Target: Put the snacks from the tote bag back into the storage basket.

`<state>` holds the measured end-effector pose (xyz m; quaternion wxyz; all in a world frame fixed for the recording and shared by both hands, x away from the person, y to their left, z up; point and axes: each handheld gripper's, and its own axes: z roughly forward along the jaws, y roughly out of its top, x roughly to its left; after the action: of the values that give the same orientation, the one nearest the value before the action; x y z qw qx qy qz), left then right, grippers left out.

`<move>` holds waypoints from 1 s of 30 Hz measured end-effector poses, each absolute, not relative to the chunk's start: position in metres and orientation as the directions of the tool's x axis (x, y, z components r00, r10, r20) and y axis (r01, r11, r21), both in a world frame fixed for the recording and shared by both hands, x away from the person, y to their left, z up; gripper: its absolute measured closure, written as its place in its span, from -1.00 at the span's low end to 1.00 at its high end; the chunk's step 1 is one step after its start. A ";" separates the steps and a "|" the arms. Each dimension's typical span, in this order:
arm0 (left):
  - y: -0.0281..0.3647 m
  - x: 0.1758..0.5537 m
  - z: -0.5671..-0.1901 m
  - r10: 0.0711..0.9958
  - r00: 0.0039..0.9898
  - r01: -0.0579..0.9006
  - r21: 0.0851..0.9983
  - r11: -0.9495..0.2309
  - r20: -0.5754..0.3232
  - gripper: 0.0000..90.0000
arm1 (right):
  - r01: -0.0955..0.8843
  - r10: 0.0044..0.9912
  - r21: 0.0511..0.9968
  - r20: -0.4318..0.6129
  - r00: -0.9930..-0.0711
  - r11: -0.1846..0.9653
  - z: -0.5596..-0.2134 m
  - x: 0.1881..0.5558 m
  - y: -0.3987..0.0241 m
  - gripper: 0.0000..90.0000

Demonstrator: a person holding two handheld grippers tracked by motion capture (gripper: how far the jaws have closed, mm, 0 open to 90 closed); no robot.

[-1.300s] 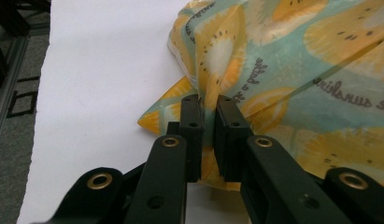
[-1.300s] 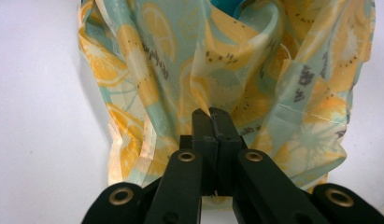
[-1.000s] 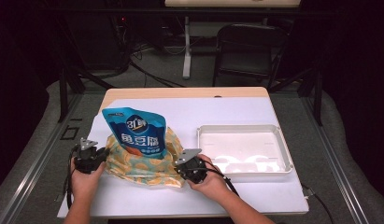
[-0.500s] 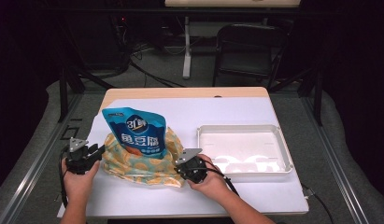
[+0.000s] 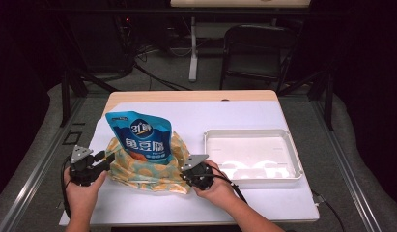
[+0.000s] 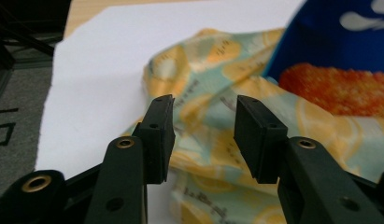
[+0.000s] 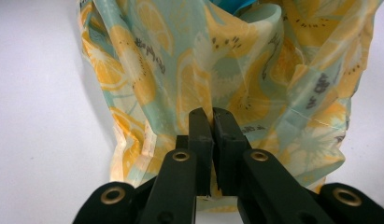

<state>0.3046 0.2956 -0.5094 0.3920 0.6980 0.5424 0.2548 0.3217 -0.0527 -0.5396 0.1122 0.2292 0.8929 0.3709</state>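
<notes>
A blue snack pouch (image 5: 140, 135) stands upright inside a lemon-print fabric bag (image 5: 148, 171) that is bunched low around it on the white table cover. My left gripper (image 5: 109, 158) is at the bag's left edge. Its jaws have just been opening and stand apart (image 6: 203, 135), with the fabric (image 6: 213, 88) lying beyond them and neither pad pressing on it. The pouch (image 6: 330, 42) rises to the right there. My right gripper (image 5: 185, 170) is at the bag's right side, shut (image 7: 212, 121) on a fold of the printed fabric (image 7: 147, 60).
A shallow white tray (image 5: 292, 152) sits to the right of the bag, close to my right hand. The white cover (image 5: 263, 203) ends near the table's front edge. A dark chair (image 5: 254, 48) and cables stand behind the table.
My left gripper's jaws have opened off the bag's left edge, and the hand has drawn slightly left. The right gripper has kept its hold and stayed in place.
</notes>
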 end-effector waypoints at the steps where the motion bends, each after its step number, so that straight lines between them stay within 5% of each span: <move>1: 0.294 0.303 -0.511 0.956 0.286 0.558 0.822 -0.109 -0.068 0.27 | 0.324 0.491 0.714 -0.031 -0.871 0.620 -0.540 0.322 -0.053 0.94; 7: 0.283 0.299 -0.519 0.946 0.319 0.570 0.809 -0.143 -0.058 0.18 | 0.323 0.488 0.713 -0.030 -0.872 0.622 -0.541 0.321 -0.051 0.94; 14: 0.272 0.301 -0.525 0.919 0.388 0.608 0.768 -0.204 -0.063 0.46 | 0.321 0.483 0.706 -0.034 -0.875 0.631 -0.542 0.320 -0.050 0.94; 30: 0.260 0.285 -0.514 0.903 0.426 0.536 0.821 -0.199 -0.060 0.12 | 0.319 0.482 0.706 -0.036 -0.876 0.633 -0.544 0.320 -0.049 0.94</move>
<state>0.2855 0.2602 -0.5140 0.4058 0.7404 0.4858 0.2260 0.3196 -0.0487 -0.5441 0.1111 0.2233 0.8967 0.3658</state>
